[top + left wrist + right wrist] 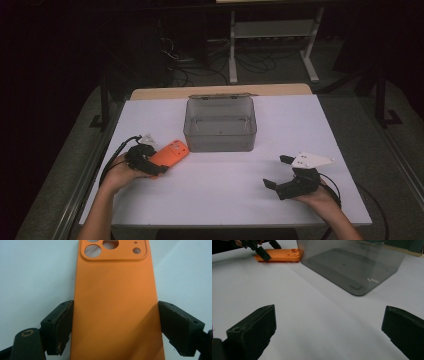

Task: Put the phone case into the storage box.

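My desk (310, 130) has a white top, with a strip of light wood (220, 91) along its far edge. The floor (345, 115) around it is grey. Behind the desk the room is very dark. A white metal stand (272, 35) is back there, with black cables (200, 65) lying on the floor beside it.

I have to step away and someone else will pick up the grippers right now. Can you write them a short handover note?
Left gripper: jaws straddle the orange phone case, each at a long edge; whether they grip it yet is unclear.
Right gripper: open, holding nothing, over bare table.
The case lies flat, camera cut-outs up, just left of the clear grey box, which is open and empty.
Done: left gripper lined up on the case.
Left: probably grip, lift, place in box.
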`<state>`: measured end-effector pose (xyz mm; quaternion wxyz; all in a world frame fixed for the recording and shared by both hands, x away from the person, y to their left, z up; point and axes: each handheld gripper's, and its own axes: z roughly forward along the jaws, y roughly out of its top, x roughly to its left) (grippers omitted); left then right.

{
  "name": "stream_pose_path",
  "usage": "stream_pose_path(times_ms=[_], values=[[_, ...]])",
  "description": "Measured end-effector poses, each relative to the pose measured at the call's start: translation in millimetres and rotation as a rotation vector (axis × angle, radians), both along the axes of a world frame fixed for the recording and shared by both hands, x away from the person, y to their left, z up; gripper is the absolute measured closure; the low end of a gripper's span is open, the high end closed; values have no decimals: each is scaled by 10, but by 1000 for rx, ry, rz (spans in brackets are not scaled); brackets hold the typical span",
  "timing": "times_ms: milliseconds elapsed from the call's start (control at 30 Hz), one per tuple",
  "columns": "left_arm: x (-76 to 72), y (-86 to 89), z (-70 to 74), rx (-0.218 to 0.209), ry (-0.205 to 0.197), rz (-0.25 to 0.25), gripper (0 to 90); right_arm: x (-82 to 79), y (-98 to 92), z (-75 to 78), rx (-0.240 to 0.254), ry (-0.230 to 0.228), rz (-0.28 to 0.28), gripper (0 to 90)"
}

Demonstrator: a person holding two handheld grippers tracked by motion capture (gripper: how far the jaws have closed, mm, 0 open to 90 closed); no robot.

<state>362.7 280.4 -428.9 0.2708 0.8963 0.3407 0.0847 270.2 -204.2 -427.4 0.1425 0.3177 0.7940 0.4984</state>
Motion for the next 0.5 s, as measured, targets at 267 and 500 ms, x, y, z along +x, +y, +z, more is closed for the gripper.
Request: stream_pose_path(times_ms=[267, 500], values=[[-98, 14, 73, 8, -4, -6, 166, 6, -4, -1, 3, 1, -2, 0], [-201, 22, 93, 1, -6, -12, 166, 5, -2, 1, 1, 0, -6, 0]])
